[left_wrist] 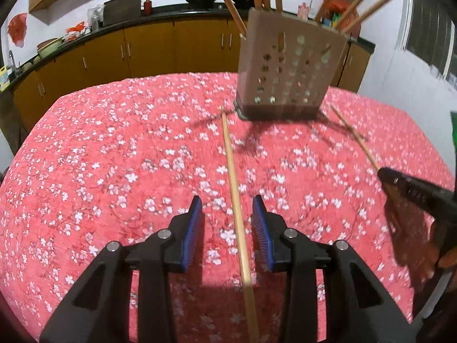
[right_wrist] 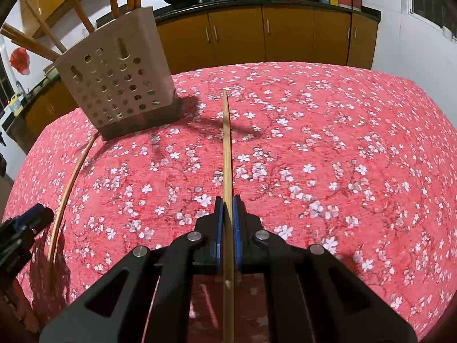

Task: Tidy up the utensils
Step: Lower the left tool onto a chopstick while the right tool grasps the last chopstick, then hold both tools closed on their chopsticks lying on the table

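A beige perforated utensil holder (left_wrist: 288, 68) stands on the far side of the table, with several wooden chopsticks sticking out of its top. One wooden chopstick (left_wrist: 232, 177) lies on the cloth between the blue pads of my left gripper (left_wrist: 227, 200), which is open; the pads stand apart from it on both sides. My right gripper (right_wrist: 228, 200) is shut on a second chopstick (right_wrist: 226, 143) that points away toward the holder (right_wrist: 120, 80). In the left wrist view that second chopstick (left_wrist: 357, 140) runs into the right gripper (left_wrist: 382, 173) at the right edge.
A red tablecloth (right_wrist: 342, 148) with white blossoms covers the table. Behind it run yellow-brown kitchen cabinets (right_wrist: 285, 34) under a dark counter carrying woks, bottles and boxes. The left gripper (right_wrist: 42, 211) shows at the left edge beside its chopstick (right_wrist: 68, 183).
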`<state>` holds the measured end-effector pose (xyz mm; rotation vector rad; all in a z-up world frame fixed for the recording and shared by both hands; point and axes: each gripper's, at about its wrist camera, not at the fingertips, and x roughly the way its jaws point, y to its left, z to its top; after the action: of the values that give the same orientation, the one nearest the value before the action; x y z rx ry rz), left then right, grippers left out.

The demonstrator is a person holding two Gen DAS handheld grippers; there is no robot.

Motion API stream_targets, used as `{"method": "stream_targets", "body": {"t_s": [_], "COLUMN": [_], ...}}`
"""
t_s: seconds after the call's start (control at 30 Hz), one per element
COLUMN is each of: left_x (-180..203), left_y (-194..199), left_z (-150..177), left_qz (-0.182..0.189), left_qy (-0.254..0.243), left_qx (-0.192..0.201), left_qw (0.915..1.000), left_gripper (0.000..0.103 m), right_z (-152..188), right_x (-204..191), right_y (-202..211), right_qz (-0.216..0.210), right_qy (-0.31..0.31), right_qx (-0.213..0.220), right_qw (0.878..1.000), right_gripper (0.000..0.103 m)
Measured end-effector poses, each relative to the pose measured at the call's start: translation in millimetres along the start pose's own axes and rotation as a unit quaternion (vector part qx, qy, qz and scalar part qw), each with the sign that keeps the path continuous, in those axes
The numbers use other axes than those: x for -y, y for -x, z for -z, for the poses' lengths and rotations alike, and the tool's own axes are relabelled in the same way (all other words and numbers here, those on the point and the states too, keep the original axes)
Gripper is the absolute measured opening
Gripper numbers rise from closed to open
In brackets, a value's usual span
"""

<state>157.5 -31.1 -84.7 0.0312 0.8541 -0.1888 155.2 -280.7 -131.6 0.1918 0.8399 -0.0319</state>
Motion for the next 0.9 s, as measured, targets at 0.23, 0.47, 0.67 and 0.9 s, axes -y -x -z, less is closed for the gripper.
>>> {"method": "stream_targets", "body": {"t_s": [0.23,0.47,0.67,0.9], "left_x": [4,-33,-55,-56], "left_y": [-11,-25,-28,-29], "left_z": [4,-17,-23,-23], "left_qz": [-0.007,-0.037,-0.031,-0.024], "left_qy": [-0.019,0.020,0.047,0.053], "left_qx": [-0.023,-0.026,-0.020,-0.018], "left_qw": [0.9995,0.9988,0.9982,0.9982], "left_gripper": [0.008,0.008,0.008,0.010], "right_z": [-1,-5,-9,-9], "right_x": [-4,-6,-5,-6], "right_y": [-3,-9,-13,-16], "right_qz": [-0.002,-0.001,0.000,0.006], "right_qy": [0.008,0.019,0.022,0.029], "right_qx": [-0.001,-0.001,0.000,0.000], "right_qw": [1.000,1.000,1.000,1.000], "right_gripper": [0.008,0.007,0.008,0.008]}}
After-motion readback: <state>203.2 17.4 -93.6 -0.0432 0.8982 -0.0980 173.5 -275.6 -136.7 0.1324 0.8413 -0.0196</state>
